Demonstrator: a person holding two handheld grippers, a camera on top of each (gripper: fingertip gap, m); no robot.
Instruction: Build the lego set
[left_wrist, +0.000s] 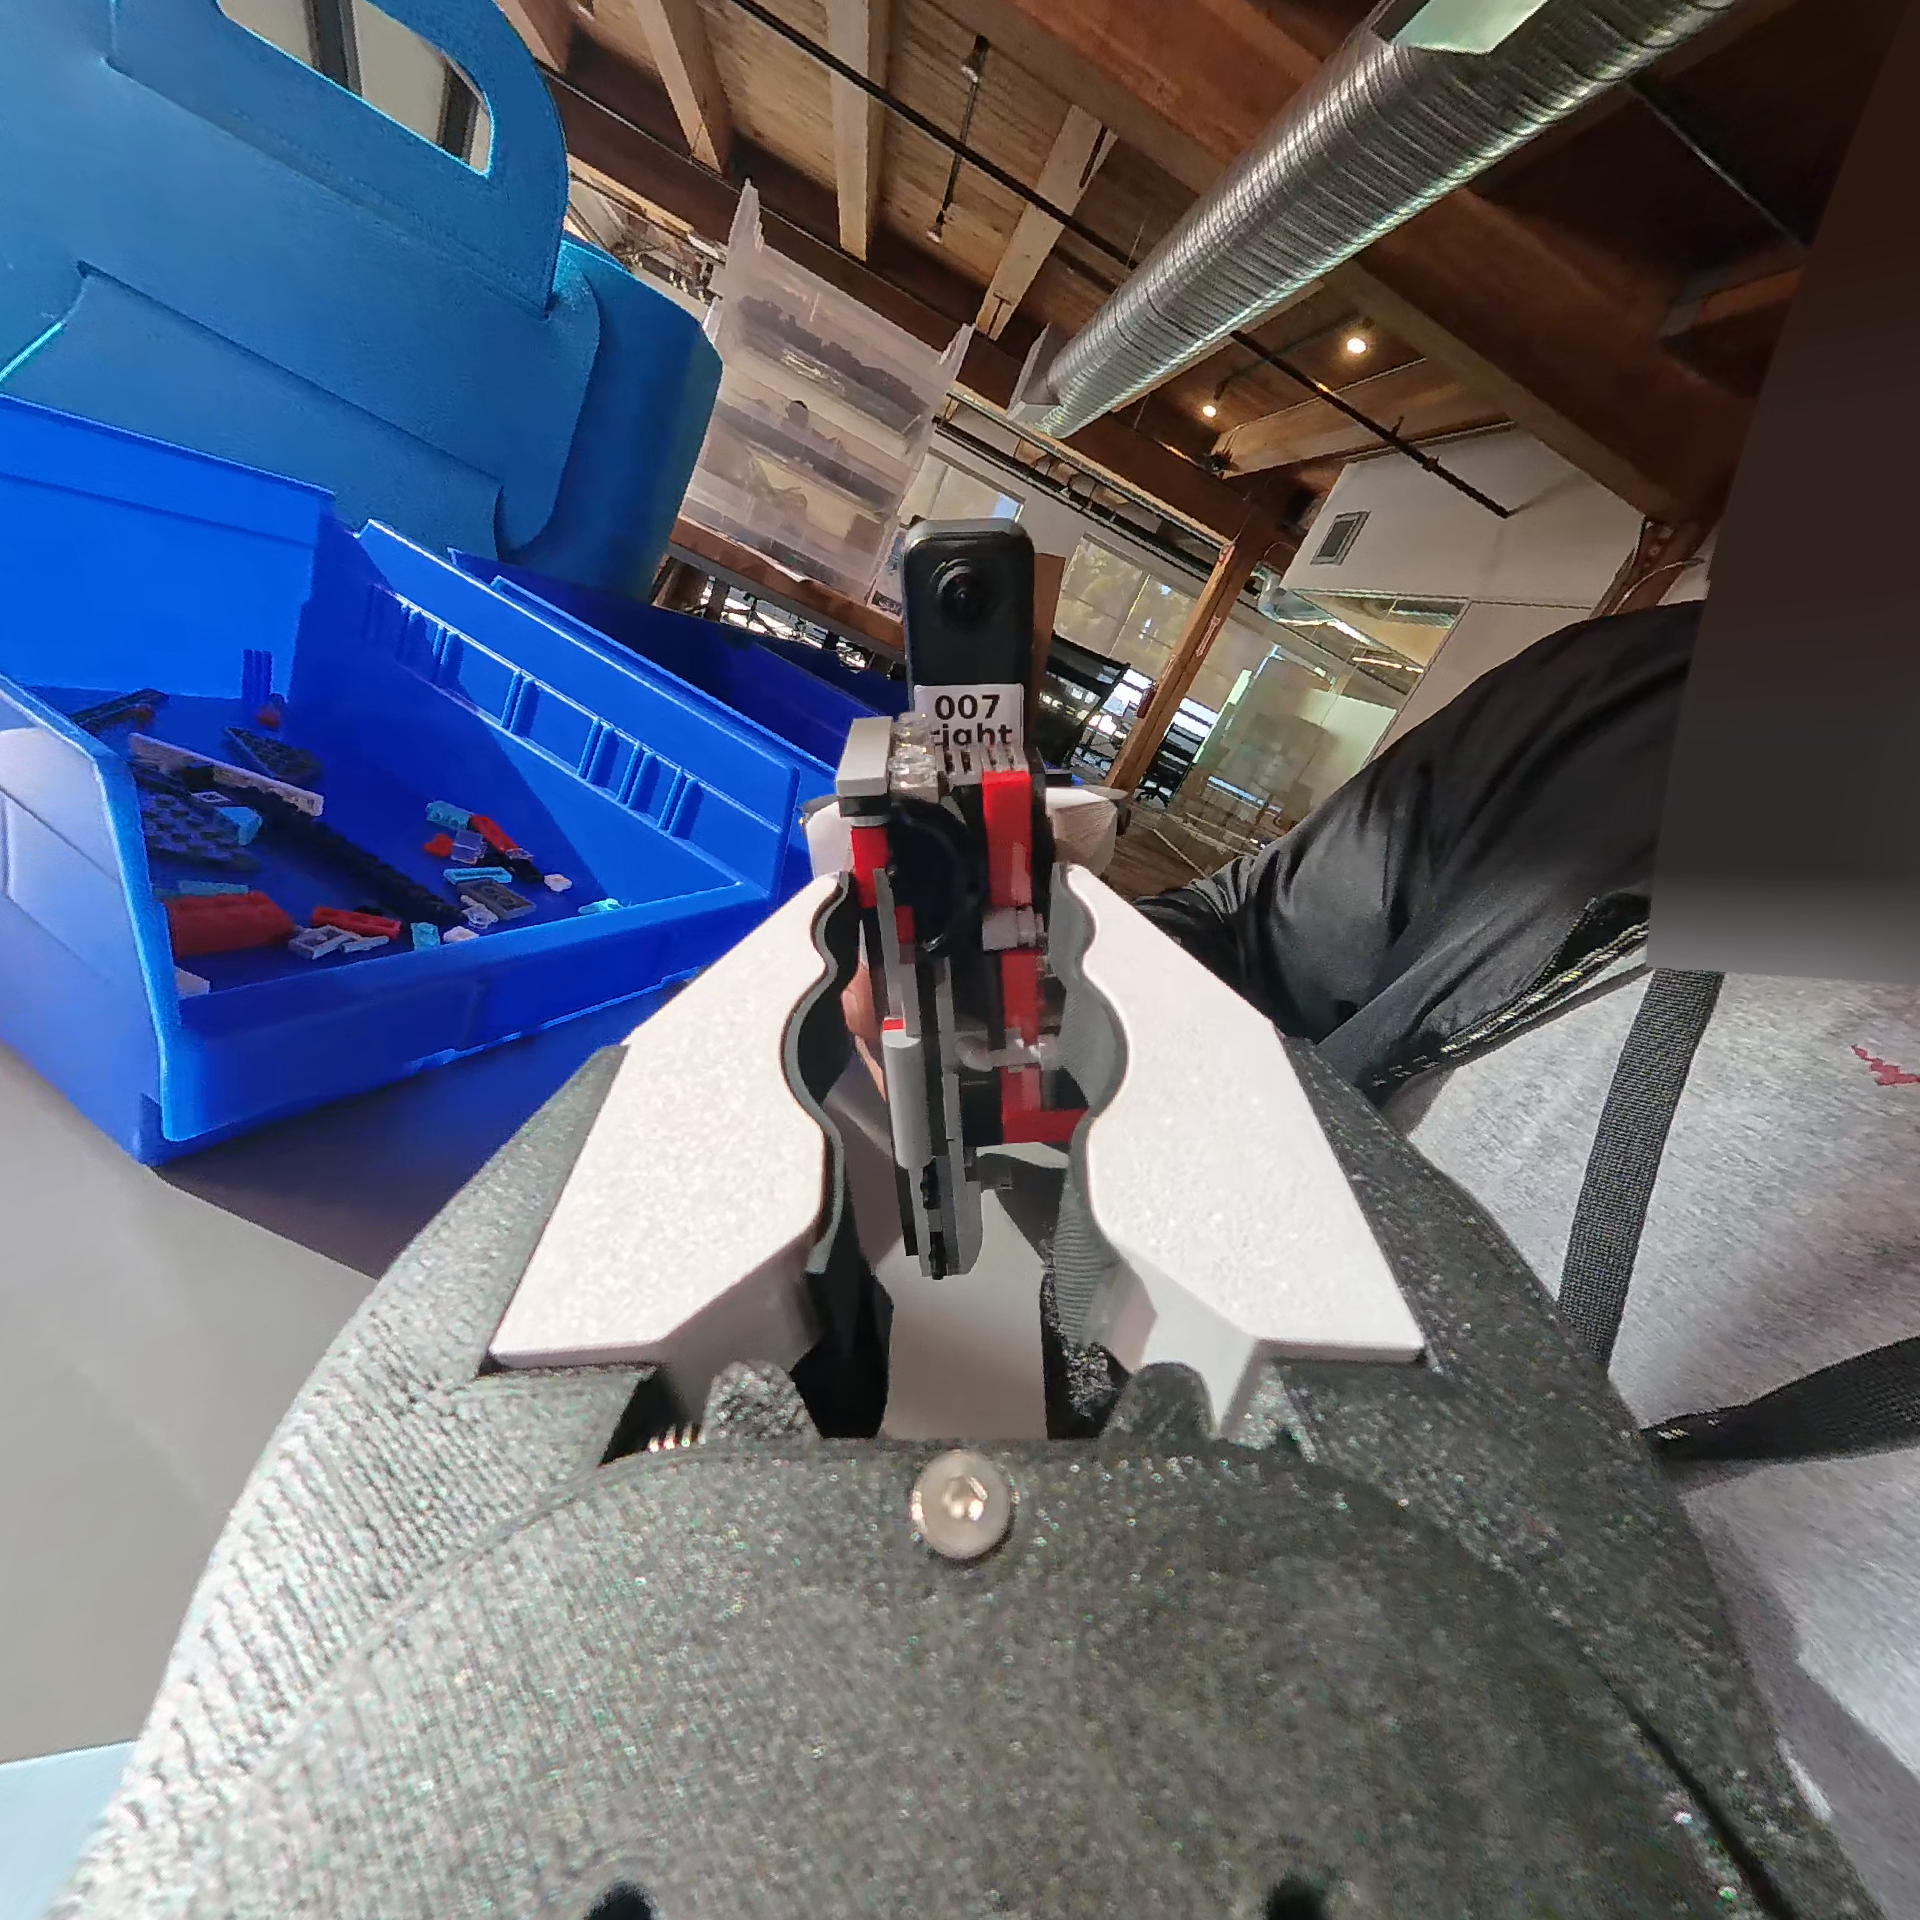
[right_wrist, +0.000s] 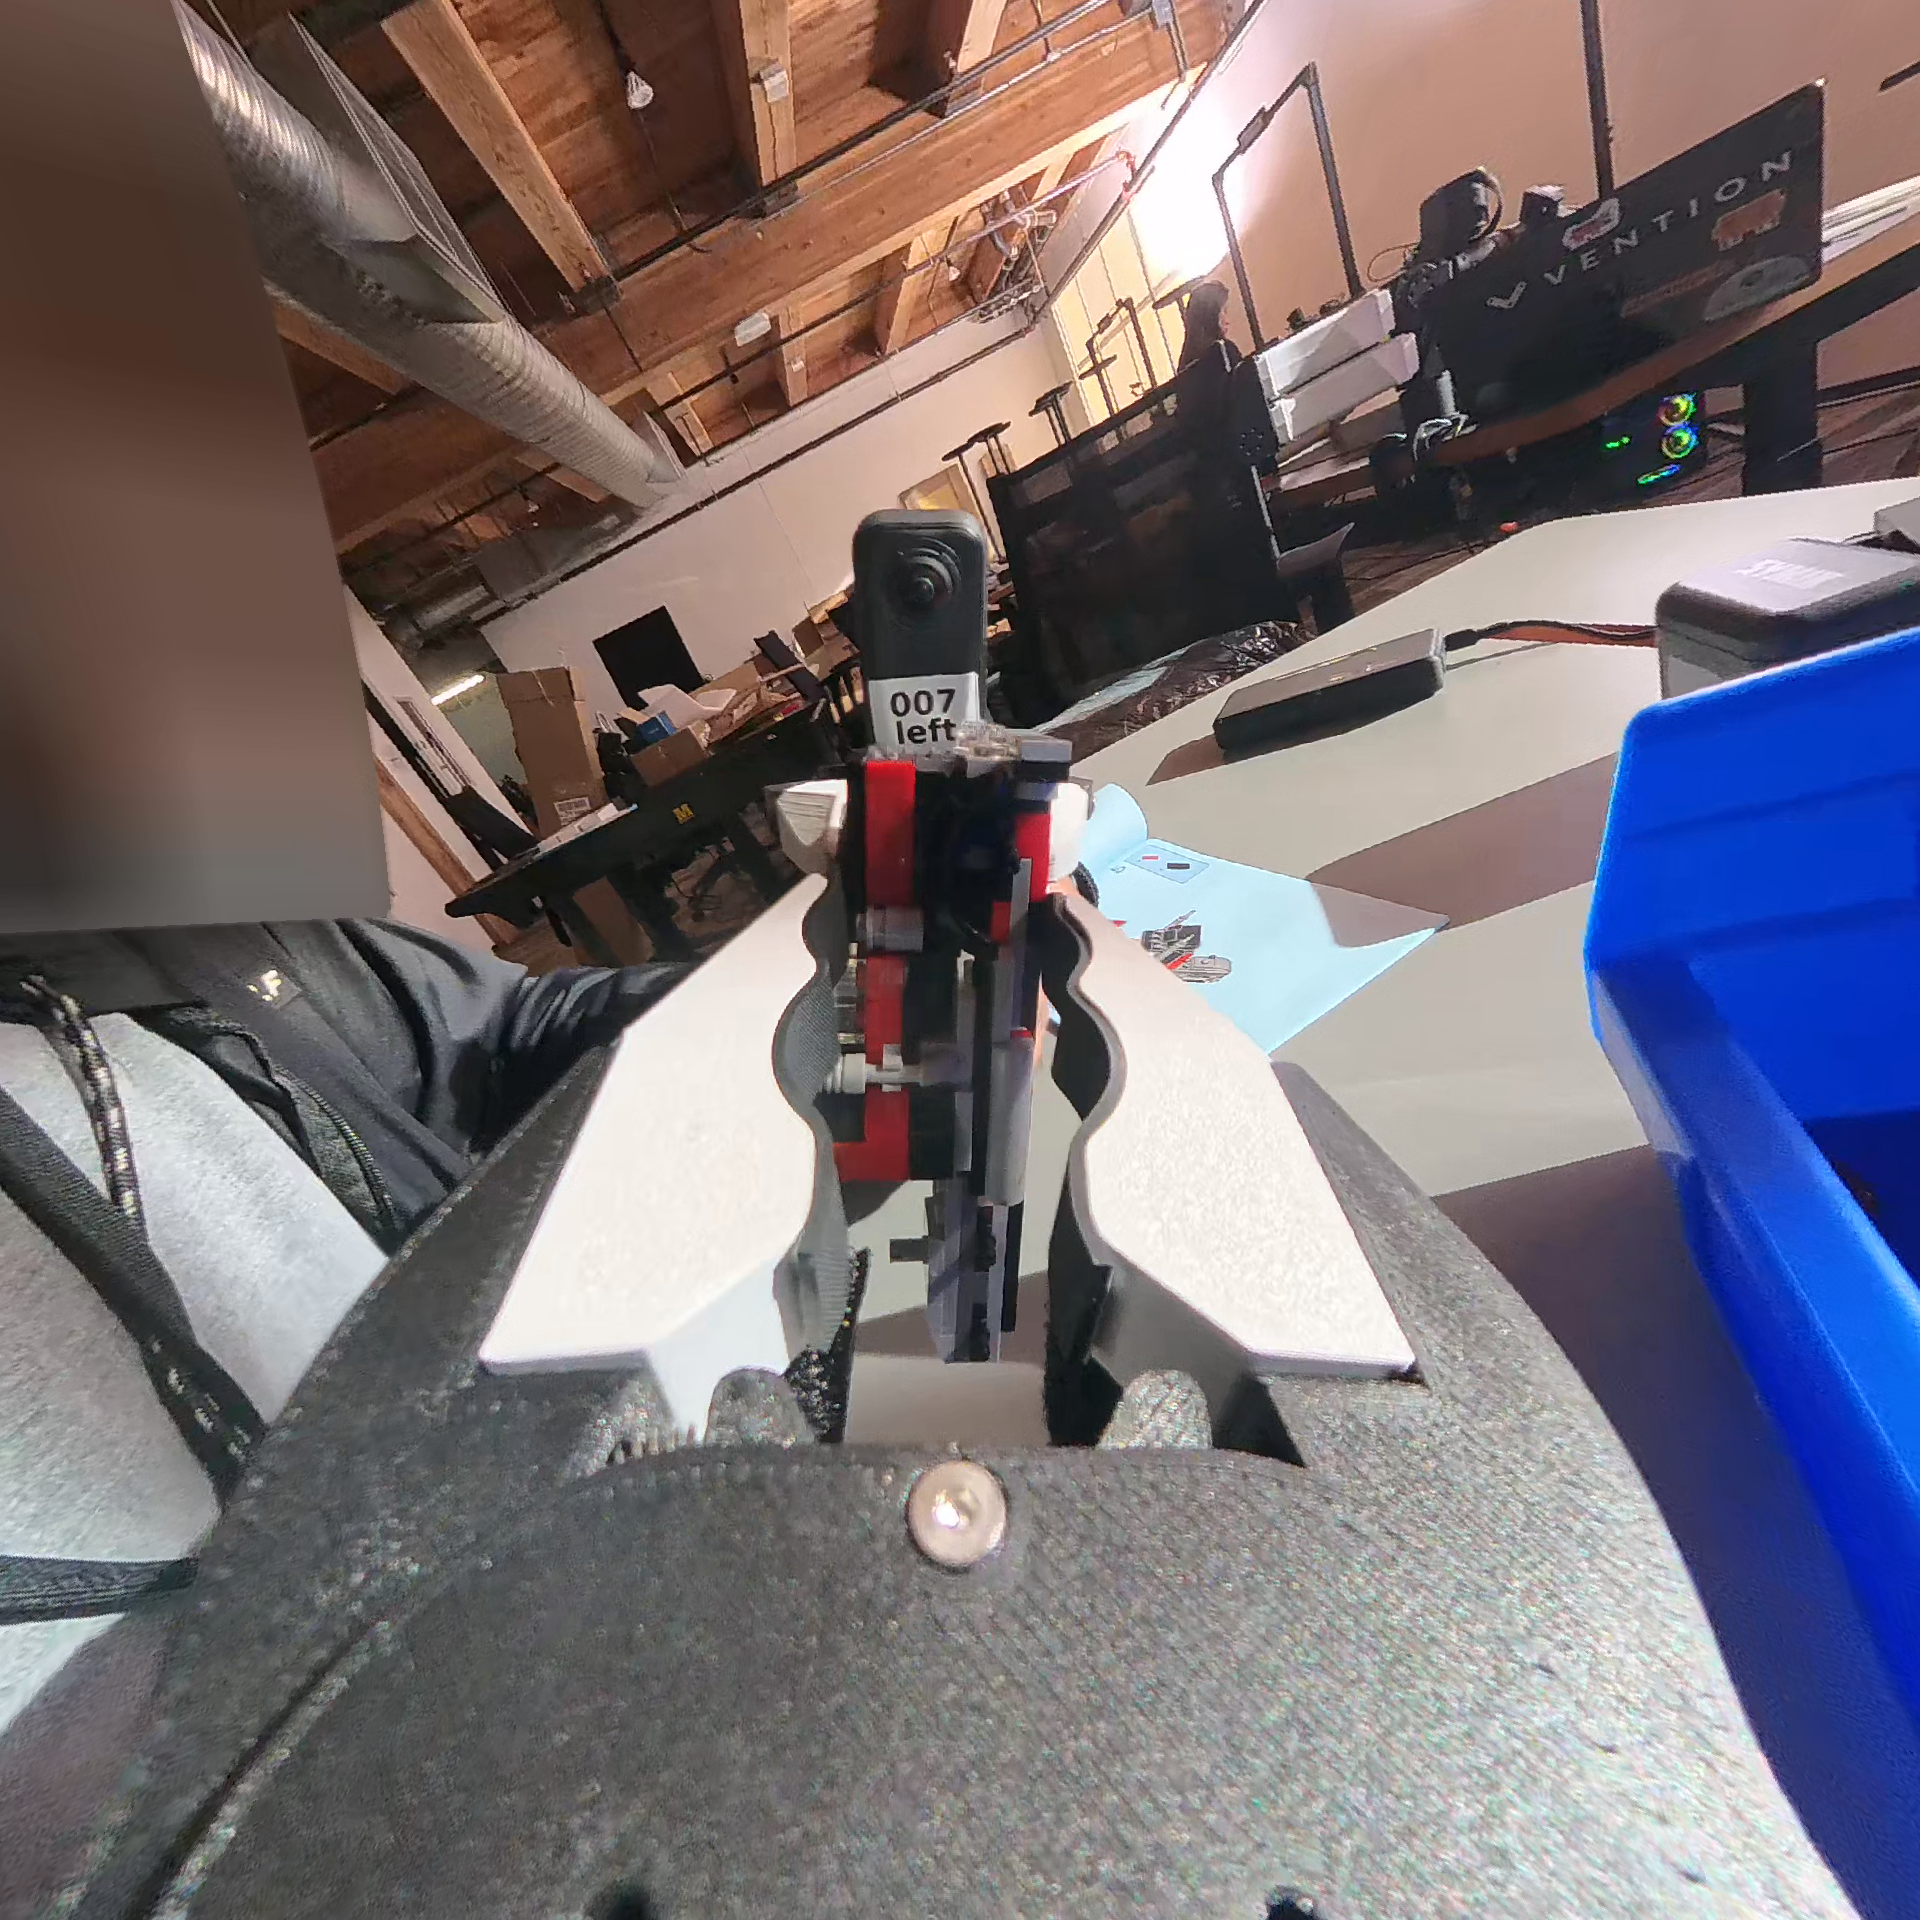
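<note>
A red, black and grey lego model (left_wrist: 961, 987) stands on edge between the white fingers (left_wrist: 717, 1091) of my left gripper (left_wrist: 951, 894), which is shut on it. The same model (right_wrist: 935, 1018) sits between the fingers (right_wrist: 1174, 1122) of my right gripper (right_wrist: 940, 904), also shut on it from the opposite side. The two grippers face each other, held above the table. The right gripper's black camera (left_wrist: 966, 613) rises behind the model in the left wrist view. The left gripper's camera (right_wrist: 920, 613) rises behind it in the right wrist view.
A blue bin (left_wrist: 436, 997) with several loose lego pieces (left_wrist: 312, 862) stands at the left; its wall shows in the right wrist view (right_wrist: 1766, 1039). A light blue instruction booklet (right_wrist: 1247, 935) lies on the grey table (right_wrist: 1403, 790) with a black box (right_wrist: 1330, 691). A person's torso (left_wrist: 1507, 831) is close.
</note>
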